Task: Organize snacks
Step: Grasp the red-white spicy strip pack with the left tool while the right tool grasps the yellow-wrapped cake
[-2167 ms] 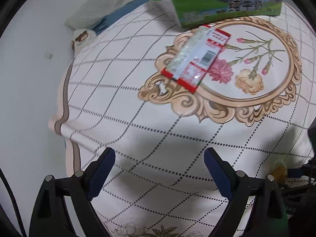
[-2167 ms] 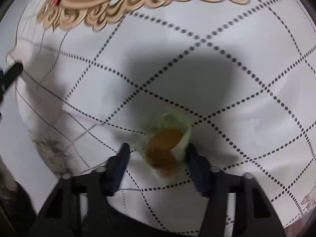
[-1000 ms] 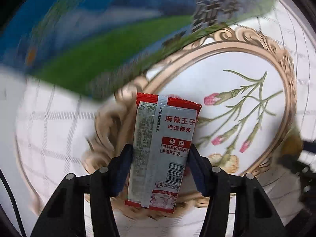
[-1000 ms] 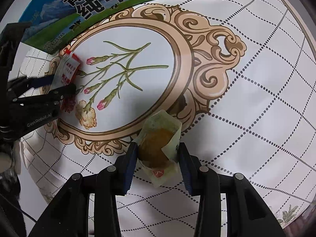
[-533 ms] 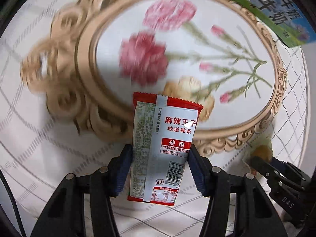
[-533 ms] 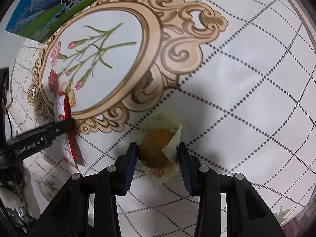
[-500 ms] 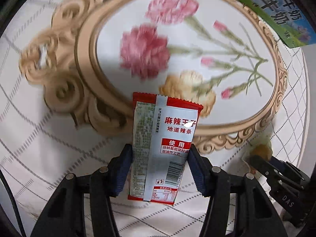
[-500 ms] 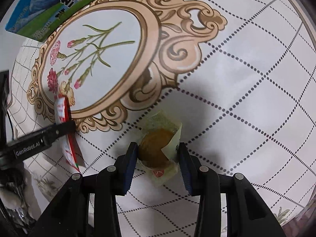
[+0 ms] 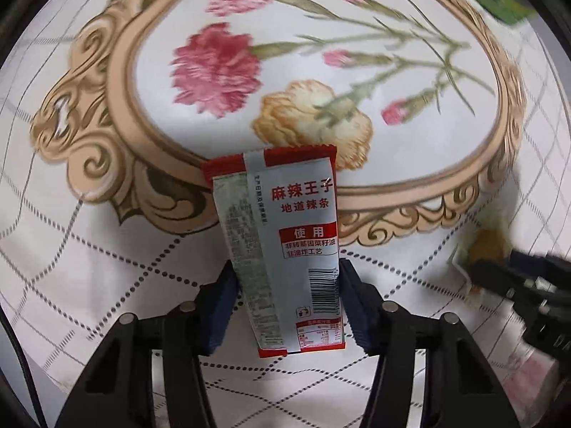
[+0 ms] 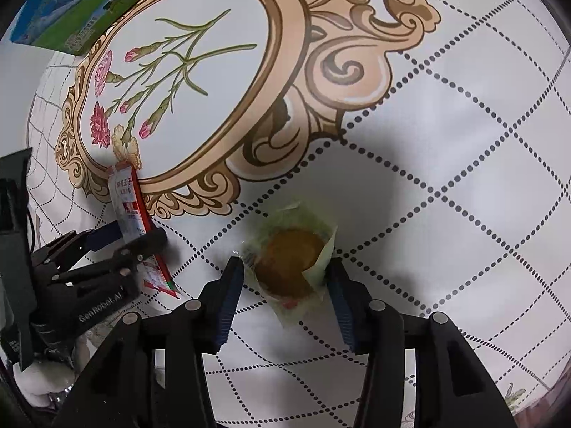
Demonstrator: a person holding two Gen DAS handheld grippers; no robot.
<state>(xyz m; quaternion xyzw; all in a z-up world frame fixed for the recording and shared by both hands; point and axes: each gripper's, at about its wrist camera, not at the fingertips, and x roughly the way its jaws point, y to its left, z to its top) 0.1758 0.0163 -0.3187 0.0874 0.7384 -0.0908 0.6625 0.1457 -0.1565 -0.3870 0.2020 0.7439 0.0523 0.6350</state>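
The right gripper point(image 10: 285, 285) has just been opening: its pads now stand off the wrapped round cake point(image 10: 291, 267) lying between them on the tablecloth point(image 10: 464, 142), low in the frame's centre. The left gripper point(image 9: 285, 306) pinches the red-and-silver spicy-strip packet point(image 9: 285, 249) by its long edges, long axis running up the frame from the fingers. From the right wrist view, that packet sits just left of the cake, so the left hand is nearer for setting it alongside.

Each tool, left point(image 9: 285, 306) and right point(image 10: 285, 299), is black plastic with blue pads, round silver screws; "GenRobot.AI" marks the left
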